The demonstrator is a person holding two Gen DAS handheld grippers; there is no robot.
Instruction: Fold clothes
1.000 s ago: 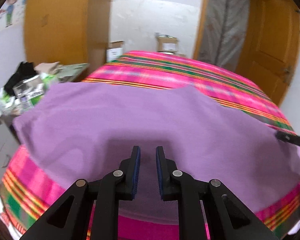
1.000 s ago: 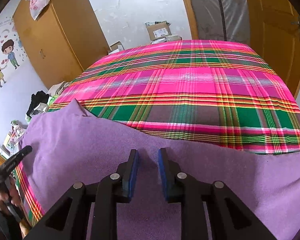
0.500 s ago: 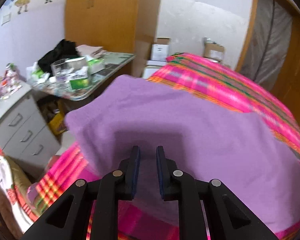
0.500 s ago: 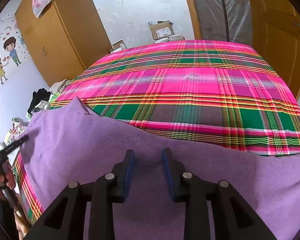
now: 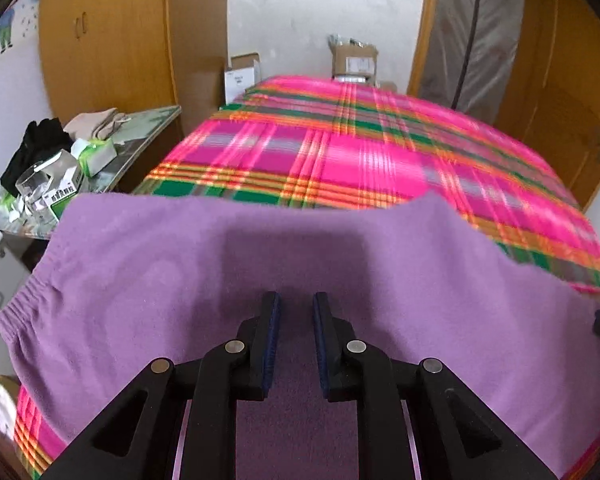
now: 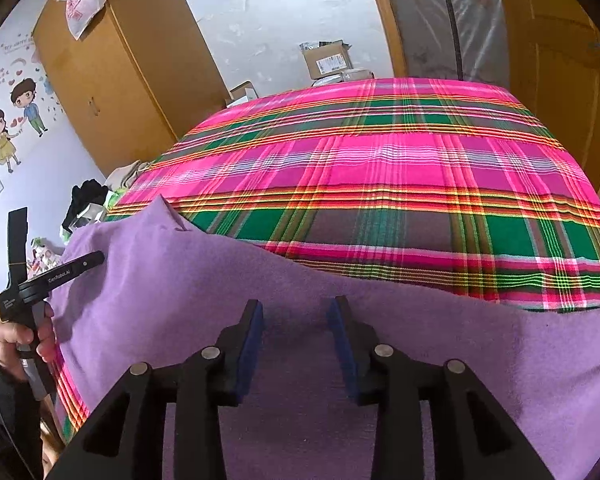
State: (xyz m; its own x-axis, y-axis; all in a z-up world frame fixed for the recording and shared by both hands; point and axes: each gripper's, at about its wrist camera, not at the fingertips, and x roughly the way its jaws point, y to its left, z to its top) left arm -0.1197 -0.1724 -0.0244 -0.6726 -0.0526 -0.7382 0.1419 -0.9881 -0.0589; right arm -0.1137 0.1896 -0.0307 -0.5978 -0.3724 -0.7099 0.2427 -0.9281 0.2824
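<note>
One purple garment (image 5: 148,280) on bedspread (image 6: 380,168); two grippers parted.

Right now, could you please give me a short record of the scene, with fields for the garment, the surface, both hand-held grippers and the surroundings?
garment: purple fleece garment with an elastic waistband, spread flat at the near edge of the bed
surface: pink and green plaid bedspread
left hand-held gripper: open, above the purple fleece, holding nothing
right hand-held gripper: open, wider gap, above the purple fleece, holding nothing
surroundings: cluttered side table left of the bed; cardboard boxes beyond its far end
</note>
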